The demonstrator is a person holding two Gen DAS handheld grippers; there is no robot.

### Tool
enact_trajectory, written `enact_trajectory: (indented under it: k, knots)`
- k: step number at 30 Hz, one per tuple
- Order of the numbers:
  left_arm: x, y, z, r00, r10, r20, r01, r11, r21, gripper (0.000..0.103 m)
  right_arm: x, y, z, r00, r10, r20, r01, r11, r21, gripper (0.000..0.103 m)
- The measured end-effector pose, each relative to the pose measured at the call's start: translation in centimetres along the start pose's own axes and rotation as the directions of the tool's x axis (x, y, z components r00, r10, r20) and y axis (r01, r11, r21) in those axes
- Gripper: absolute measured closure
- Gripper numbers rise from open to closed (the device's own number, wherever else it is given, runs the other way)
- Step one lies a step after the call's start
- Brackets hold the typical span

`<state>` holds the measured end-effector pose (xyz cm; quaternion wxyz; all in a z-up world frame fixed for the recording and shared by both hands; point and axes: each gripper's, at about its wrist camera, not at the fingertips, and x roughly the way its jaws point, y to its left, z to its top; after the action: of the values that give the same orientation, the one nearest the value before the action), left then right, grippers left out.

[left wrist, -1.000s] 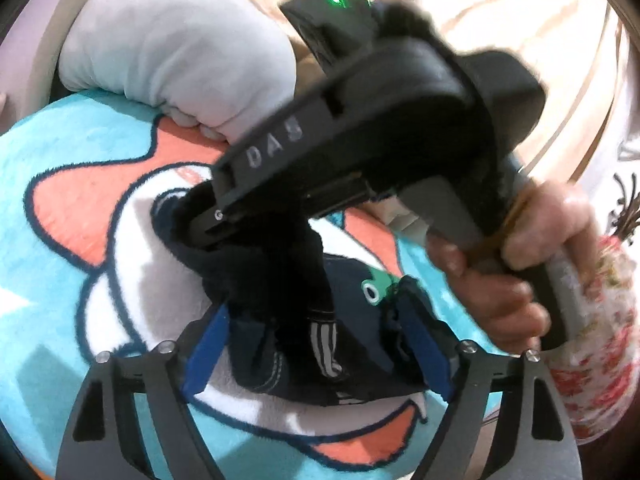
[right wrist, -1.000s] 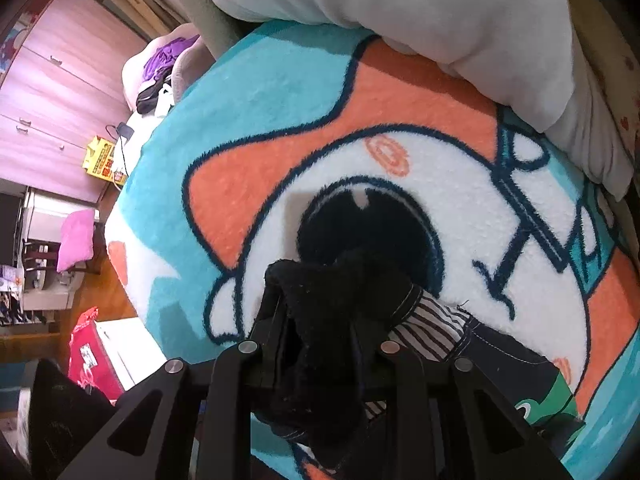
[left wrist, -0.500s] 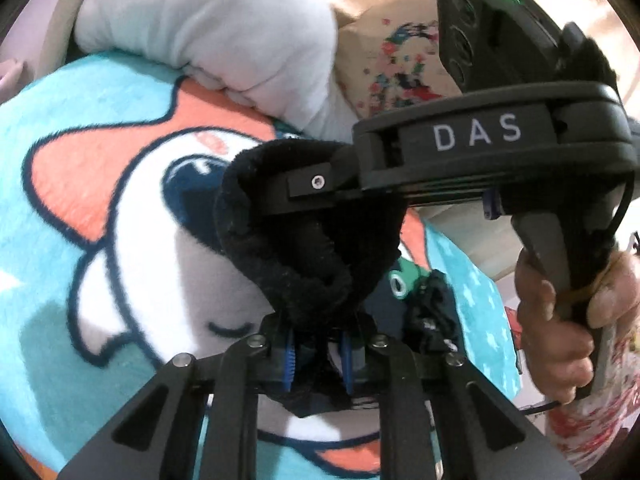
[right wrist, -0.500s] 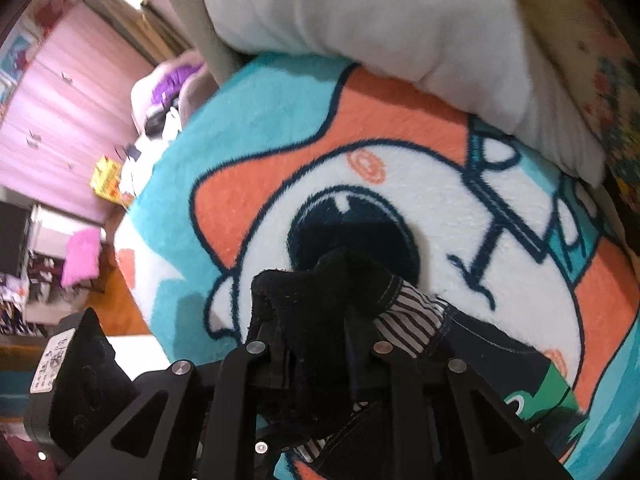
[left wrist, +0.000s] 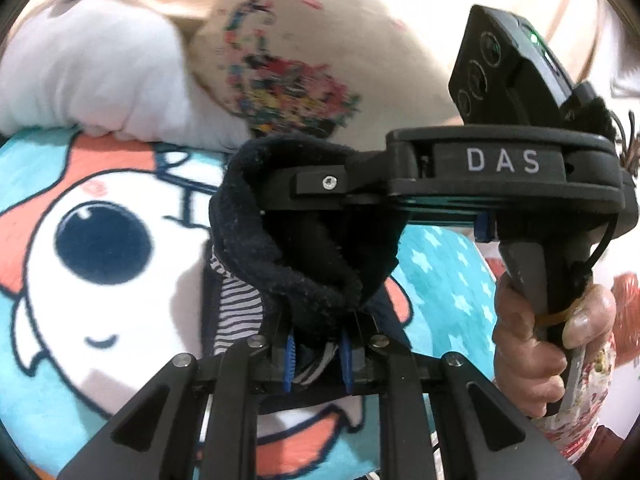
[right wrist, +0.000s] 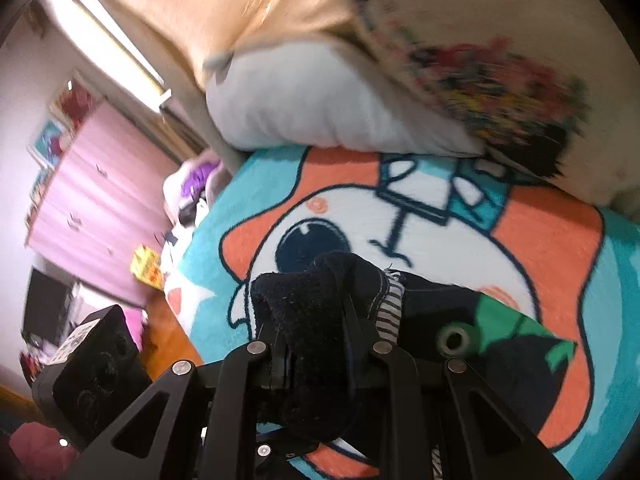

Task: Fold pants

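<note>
Both your grippers pinch the dark pants.
Left gripper [left wrist: 318, 354] and right gripper [right wrist: 316, 354] clamp the pants [left wrist: 280, 264], bunched toward 12 o'clock.

There are 2 grippers: the left gripper [left wrist: 318, 354] and the right gripper [right wrist: 316, 354], each with 2 fingers, and 1 hand [left wrist: 548, 334] shows, gripping a handle. Both clamp 1 pair of dark pants [left wrist: 280, 256] above 1 cartoon blanket [left wrist: 96, 344]. Behind lie 2 pillows: 1 white pillow [left wrist: 100, 80] and 1 printed pillow [left wrist: 300, 72].
</note>
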<state>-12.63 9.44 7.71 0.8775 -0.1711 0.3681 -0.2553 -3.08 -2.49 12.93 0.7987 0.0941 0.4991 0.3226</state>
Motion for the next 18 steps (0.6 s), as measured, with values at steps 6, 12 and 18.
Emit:
enact_trajectory:
  k: [6,12,18]
  knots:
    - [3.7,-3.2,-0.4,0.997,-0.015,-0.073,0.019,0.998,0.057,0.086,-2.9,-5.2,-2.9,0.996,0.040,0.080,-0.049,0.992,0.118,0.083]
    - [7.2,-5.1,-1.7,0.989,0.012,-0.150,0.004,0.995,0.104,0.082,-4.1,-10.8,-6.1,0.991,0.006,0.132,-0.038,0.970,0.242,0.082]
    - [7.0,-5.9,-2.0,0.981,-0.025,-0.194,0.048,0.992,0.117,0.067,-4.5,-15.3,-8.8,0.982,-0.109,0.151,0.049,0.934,0.354,0.081]
